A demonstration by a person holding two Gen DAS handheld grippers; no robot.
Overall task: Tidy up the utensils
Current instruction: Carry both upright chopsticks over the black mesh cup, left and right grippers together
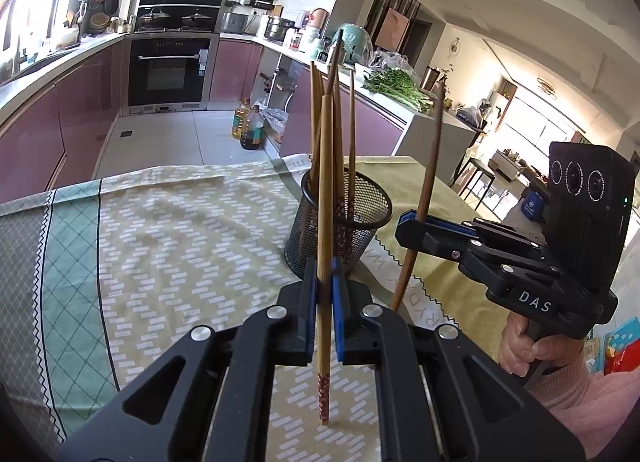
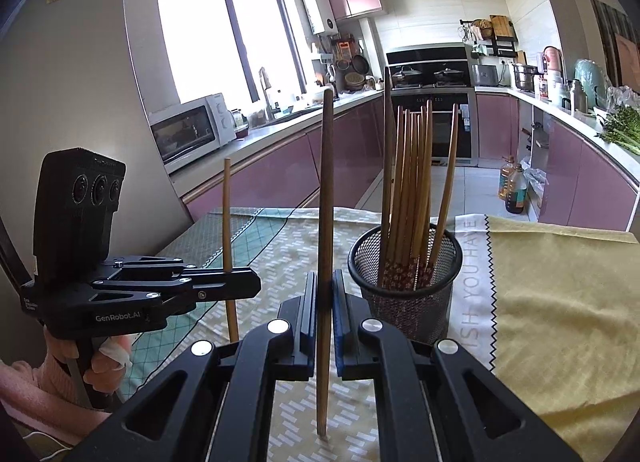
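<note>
Left wrist view: left gripper [image 1: 325, 282] clamped on light bamboo chopstick [image 1: 325, 222], upright, red-patterned end below jaws, just over patterned tablecloth [image 1: 180, 222]. Black mesh holder [image 1: 360, 222] just beyond fingertips, several chopsticks standing inside. Right of it, right gripper [image 1: 416, 222] pinching darker chopstick [image 1: 430, 166], slightly tilted.

Right wrist view: right gripper [image 2: 324, 298] closed on darker chopstick [image 2: 325, 222], upright, lower tip near cloth. Mesh holder [image 2: 404, 274] ahead-right, bundle of chopsticks [image 2: 416, 182] in it. Left gripper [image 2: 240, 282] at left, gripping light chopstick [image 2: 228, 222].
</note>
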